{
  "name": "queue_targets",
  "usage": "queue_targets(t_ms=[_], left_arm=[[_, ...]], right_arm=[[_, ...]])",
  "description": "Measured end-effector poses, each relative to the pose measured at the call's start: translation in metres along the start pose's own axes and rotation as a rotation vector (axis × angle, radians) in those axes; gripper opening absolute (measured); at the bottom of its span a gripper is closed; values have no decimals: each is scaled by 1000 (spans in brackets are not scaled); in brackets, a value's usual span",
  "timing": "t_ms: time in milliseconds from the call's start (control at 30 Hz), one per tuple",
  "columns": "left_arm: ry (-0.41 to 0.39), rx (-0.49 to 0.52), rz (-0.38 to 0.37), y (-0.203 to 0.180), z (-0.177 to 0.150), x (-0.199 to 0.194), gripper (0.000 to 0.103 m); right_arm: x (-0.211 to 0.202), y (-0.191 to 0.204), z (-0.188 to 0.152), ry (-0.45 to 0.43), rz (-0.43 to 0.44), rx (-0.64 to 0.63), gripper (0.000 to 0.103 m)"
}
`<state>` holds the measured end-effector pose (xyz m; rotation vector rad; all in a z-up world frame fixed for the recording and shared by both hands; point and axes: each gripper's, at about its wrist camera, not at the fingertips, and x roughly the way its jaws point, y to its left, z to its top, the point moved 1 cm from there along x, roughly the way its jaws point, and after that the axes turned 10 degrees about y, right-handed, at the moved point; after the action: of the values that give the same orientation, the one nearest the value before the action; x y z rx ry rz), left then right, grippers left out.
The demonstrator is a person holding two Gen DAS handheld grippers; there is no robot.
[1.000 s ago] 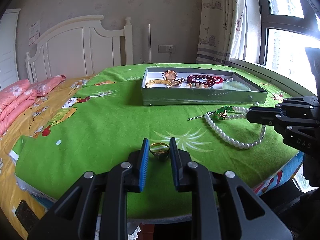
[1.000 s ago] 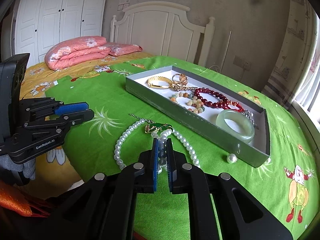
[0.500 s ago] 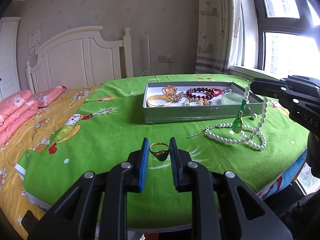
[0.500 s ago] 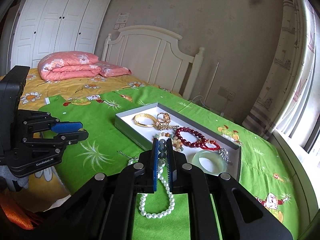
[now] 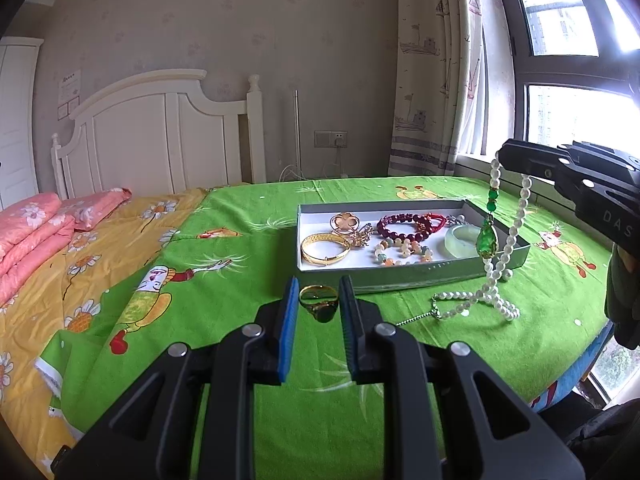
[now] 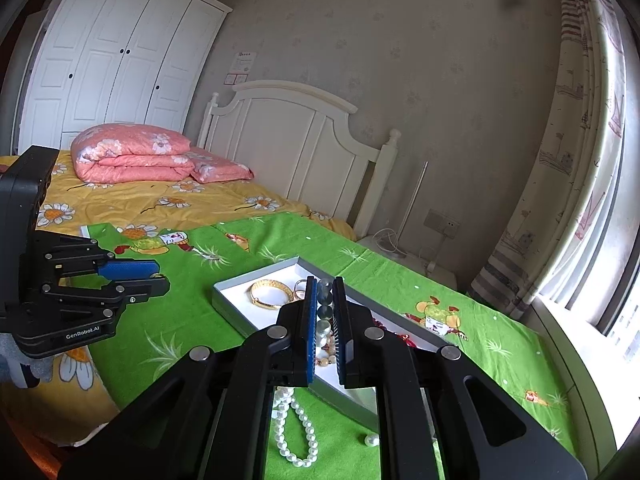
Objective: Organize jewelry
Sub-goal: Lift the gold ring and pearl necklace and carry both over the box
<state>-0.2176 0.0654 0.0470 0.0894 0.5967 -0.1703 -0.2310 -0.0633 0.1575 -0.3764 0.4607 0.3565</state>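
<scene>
Two handheld grippers lift jewelry above a green bedspread beside an open grey tray.

We see the green bedspread [image 5: 224, 320] first, spread over a bed with a white headboard [image 5: 160, 136]. On it sits the grey tray [image 5: 400, 276], holding a gold bangle [image 5: 325, 249], a dark red bead bracelet [image 5: 400, 227] and a pale jade bangle [image 5: 460, 237]. Our right gripper [image 6: 325, 304] is closed tight on a pearl necklace [image 5: 496, 280], raised so the strand hangs down (its green pendant [image 5: 487, 240] dangles in front of the tray's near right corner) while the lower loop rests on the bedspread. Our left gripper [image 5: 319, 304], jaws narrowly parted, pinches a gold ring [image 5: 319, 300] with a dark green stone, held just before the tray's near wall.
</scene>
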Motion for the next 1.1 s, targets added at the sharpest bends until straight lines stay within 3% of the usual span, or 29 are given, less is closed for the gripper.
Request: queue_targets(t_ms=[433,767,1100], left_arm=[[-41,76,-26,-5,52,10,20],[-24,97,-108,-14,107,42,20],[91,48,-123,-16,118,105,20]], right_arm=[[-6,-30,41,-84,-69,-25,9],[-1,-68,87,-140,-131,-10,9],[57,-77,92,-40,-107,-11,9]])
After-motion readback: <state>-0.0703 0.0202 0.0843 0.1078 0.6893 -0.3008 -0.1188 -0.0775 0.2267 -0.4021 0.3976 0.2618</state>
